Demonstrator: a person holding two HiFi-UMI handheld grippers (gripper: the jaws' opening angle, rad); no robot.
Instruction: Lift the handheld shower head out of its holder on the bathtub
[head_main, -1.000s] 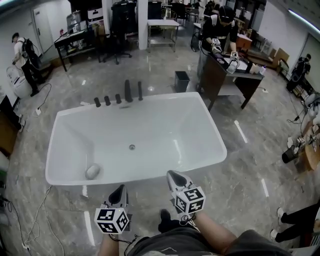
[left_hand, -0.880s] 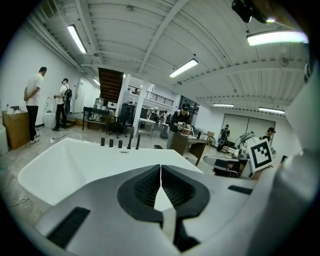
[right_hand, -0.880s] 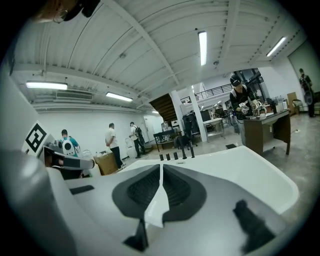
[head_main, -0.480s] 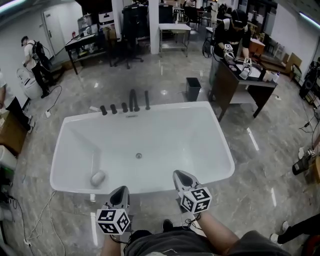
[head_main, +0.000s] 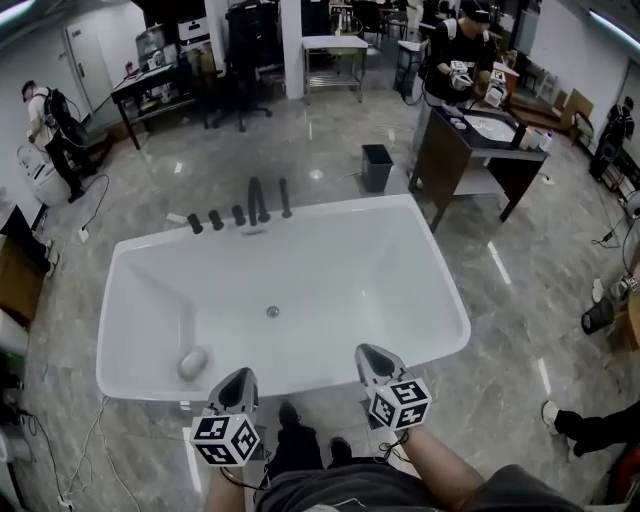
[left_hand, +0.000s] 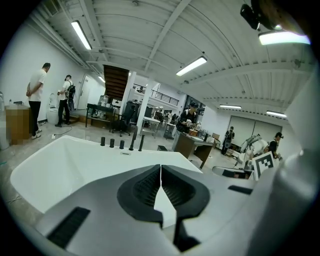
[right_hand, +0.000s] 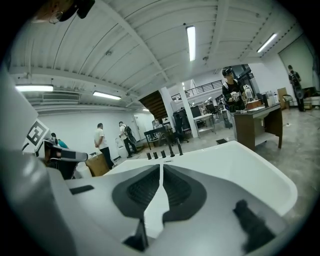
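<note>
The shower head (head_main: 285, 198) stands upright in its holder on the far rim of the bathtub (head_main: 400, 270), at the right end of a row of black fittings (head_main: 215, 219). I have both grippers at the bathtub's near rim, well apart from the shower head. The left gripper (head_main: 240, 378) and the right gripper (head_main: 370, 356) each have their jaws closed together on nothing. A pale rounded lump (head_main: 192, 362) lies inside the bathtub, near its front left corner.

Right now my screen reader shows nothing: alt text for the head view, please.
A white bathtub fills the view, black tap fittings in a row on its far rim. The left claw and right claw hover shut and empty at its near rim.
</note>
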